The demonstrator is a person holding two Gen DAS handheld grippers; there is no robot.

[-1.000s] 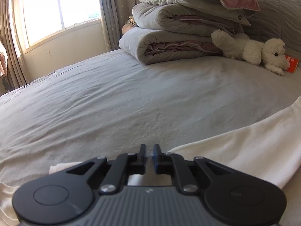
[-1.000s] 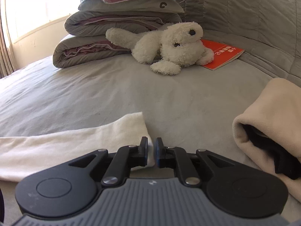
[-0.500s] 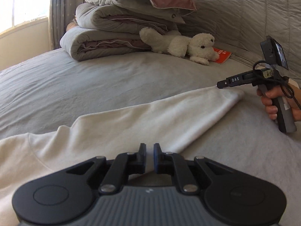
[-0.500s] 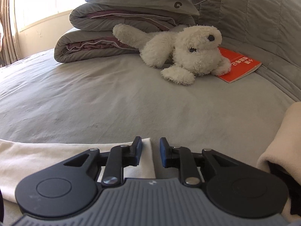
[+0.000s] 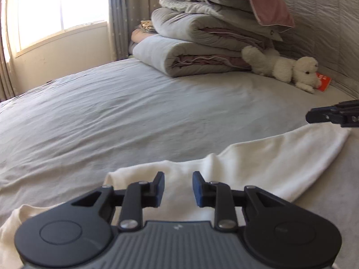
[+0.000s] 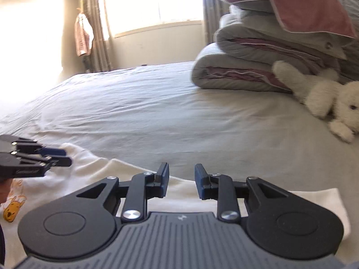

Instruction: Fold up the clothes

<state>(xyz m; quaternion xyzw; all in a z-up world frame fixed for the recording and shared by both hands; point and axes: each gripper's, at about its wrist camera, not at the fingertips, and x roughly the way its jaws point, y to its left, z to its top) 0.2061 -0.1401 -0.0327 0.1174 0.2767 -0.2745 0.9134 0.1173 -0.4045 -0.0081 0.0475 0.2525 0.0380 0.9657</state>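
Note:
A cream long-sleeved top [image 5: 258, 163] lies flat on the grey bed sheet [image 5: 125, 116], one sleeve stretched to the right. My left gripper [image 5: 178, 189] is open just above the top, holding nothing. My right gripper [image 6: 181, 181] is open over the same top [image 6: 94, 168], which carries a yellow bear print [image 6: 10, 210] at the left. The right gripper's fingers [image 5: 332, 113] show at the right edge of the left wrist view, above the sleeve end. The left gripper's fingers [image 6: 44, 157] show at the left of the right wrist view.
Folded grey quilts and pillows [image 5: 202, 42] are stacked at the head of the bed. A white plush dog [image 5: 282, 67] and a red booklet [image 5: 323, 81] lie beside them. A window [image 5: 60, 6] with curtains is at the far left.
Both grippers have opened and let go of the cream top. The right gripper has turned left, away from the plush dog toward the window. The sleeve now lies flat.

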